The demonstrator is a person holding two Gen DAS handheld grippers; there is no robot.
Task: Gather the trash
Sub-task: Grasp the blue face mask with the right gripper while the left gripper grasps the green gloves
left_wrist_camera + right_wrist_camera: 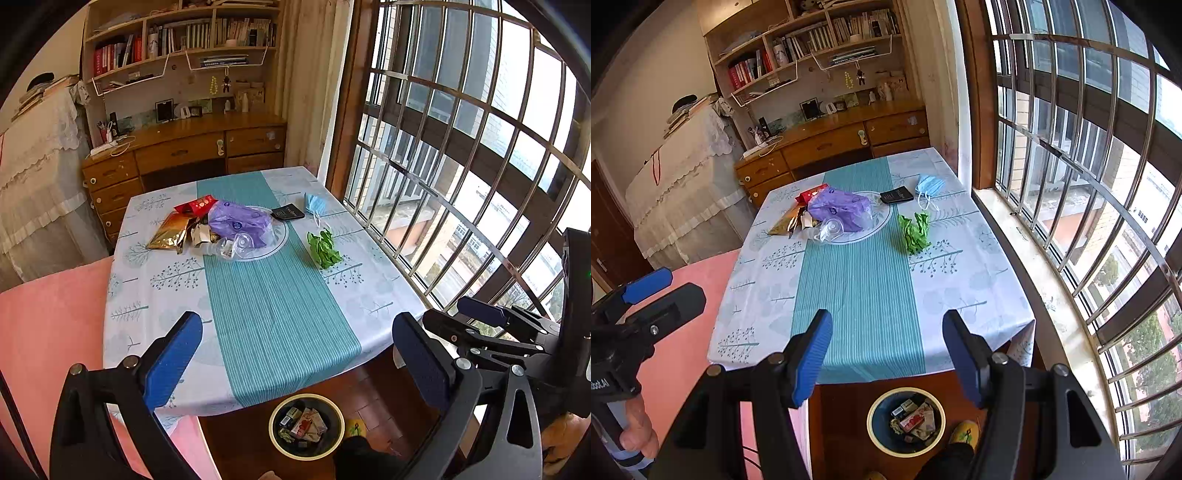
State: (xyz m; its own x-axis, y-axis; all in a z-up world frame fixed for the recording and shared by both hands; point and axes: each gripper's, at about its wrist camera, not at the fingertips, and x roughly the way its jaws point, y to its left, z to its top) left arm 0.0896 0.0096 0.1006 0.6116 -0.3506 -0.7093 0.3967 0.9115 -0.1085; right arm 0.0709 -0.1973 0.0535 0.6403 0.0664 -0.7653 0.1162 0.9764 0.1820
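Right wrist view: crumpled green plastic wrapper (914, 234) lay on patterned tablecloth (960, 280), beside white plate (882, 221) heaped with wrappers (presumably gathered for binning). Below, round wastebasket (905, 421) part-filled. Right gripper (886, 354) and left gripper (295, 365) both gaped, empty.

Trash-strewn table (280, 295) above bin (306, 426)

Daylight through a barred window (1089, 184) falls on a wooden desk (184, 147), bookshelves (184, 37) and dark wooden floor (369, 402).
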